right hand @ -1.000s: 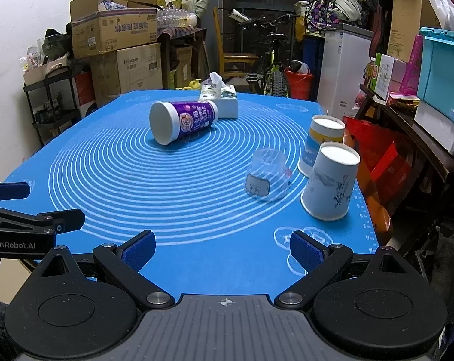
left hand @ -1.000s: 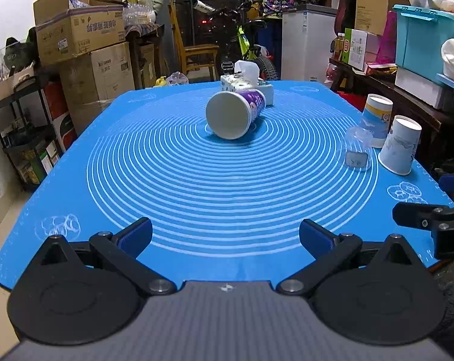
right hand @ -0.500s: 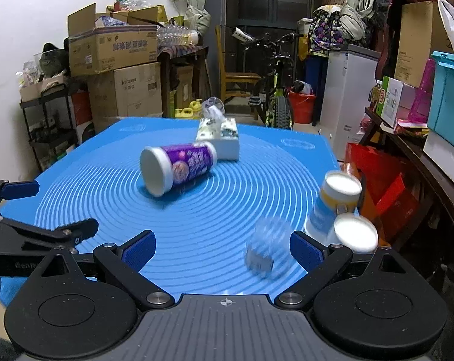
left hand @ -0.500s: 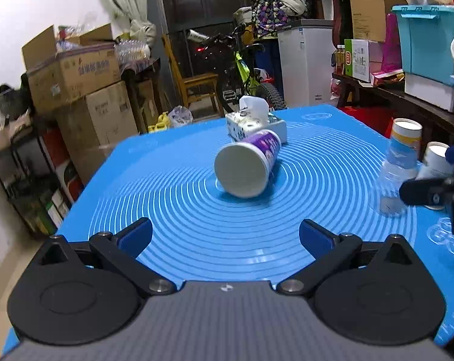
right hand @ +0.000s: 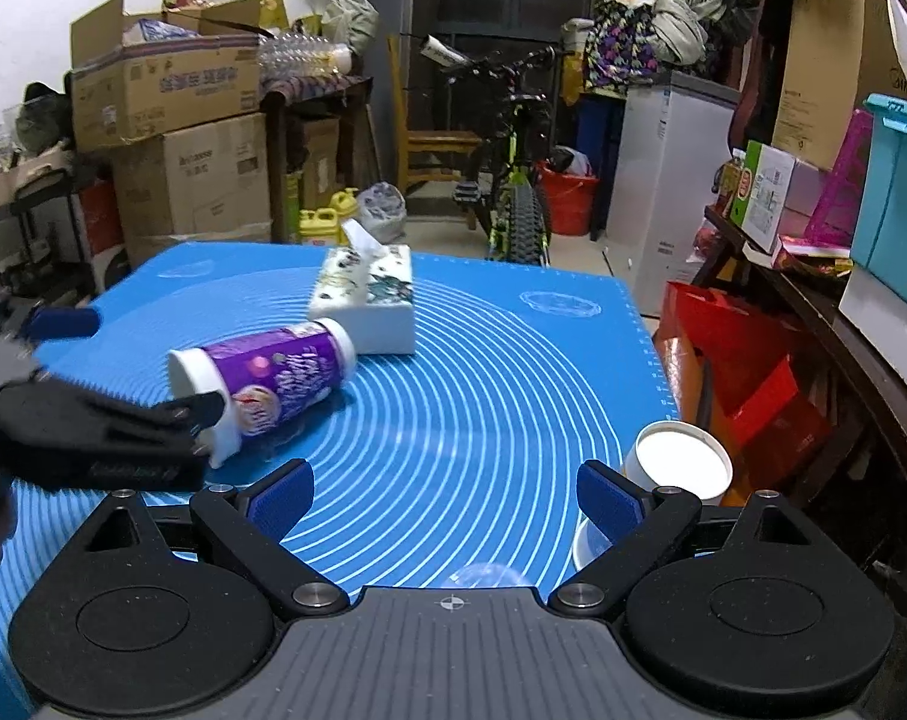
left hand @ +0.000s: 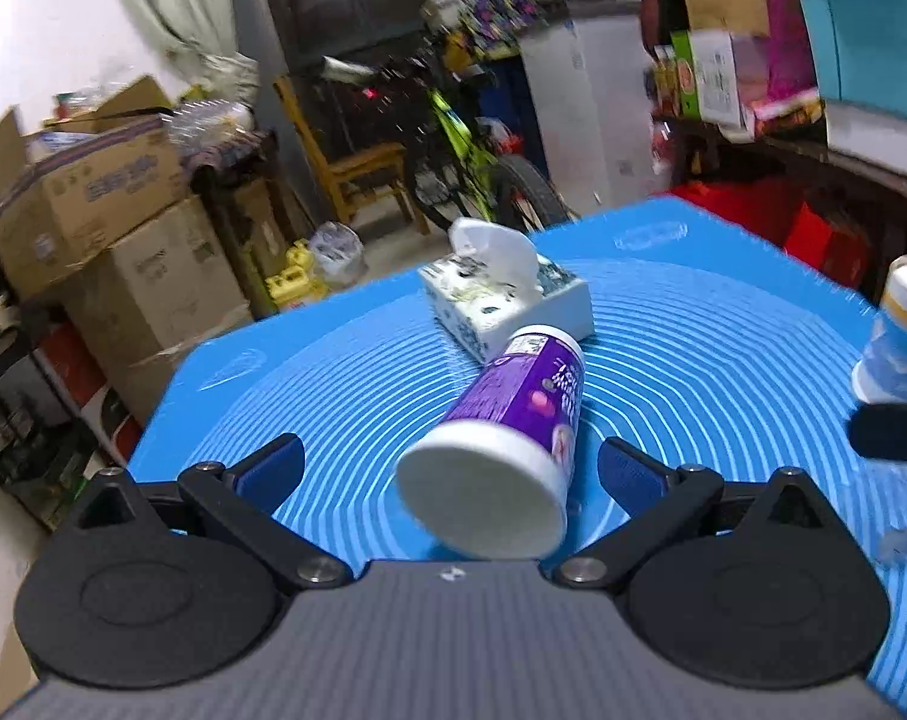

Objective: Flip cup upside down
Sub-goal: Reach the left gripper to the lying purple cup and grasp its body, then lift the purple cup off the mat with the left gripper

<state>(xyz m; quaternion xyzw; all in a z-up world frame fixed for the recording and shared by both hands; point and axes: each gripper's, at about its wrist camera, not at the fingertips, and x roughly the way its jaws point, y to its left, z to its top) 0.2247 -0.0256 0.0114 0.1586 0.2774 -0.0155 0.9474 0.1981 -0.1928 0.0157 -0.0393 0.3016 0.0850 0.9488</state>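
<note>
The left claw [left hand: 450, 468] has closed in on the purple-and-white paper cup [left hand: 507, 432], which a second ago lay well ahead of it on the blue ringed mat [left hand: 693, 360] covering the worktop. Now the cup lies on its side between the spread, empty fingers, white base nearest the camera. The right claw [right hand: 447, 495], likewise released, hangs back. A grasp looks imminent.

Purple cup [left hand: 513, 414]: paper-like wall is seen, glossy print, matt white end.
Mat [right hand: 513, 396]: smooth blue sheet, rubbery in look, faintly sheened.
Tissue box [right hand: 366, 294]: printed pack; soft paper is shown on top.
Left gripper [left hand: 450, 468]: matt black plastic, blue pads, metal pivots.
</note>
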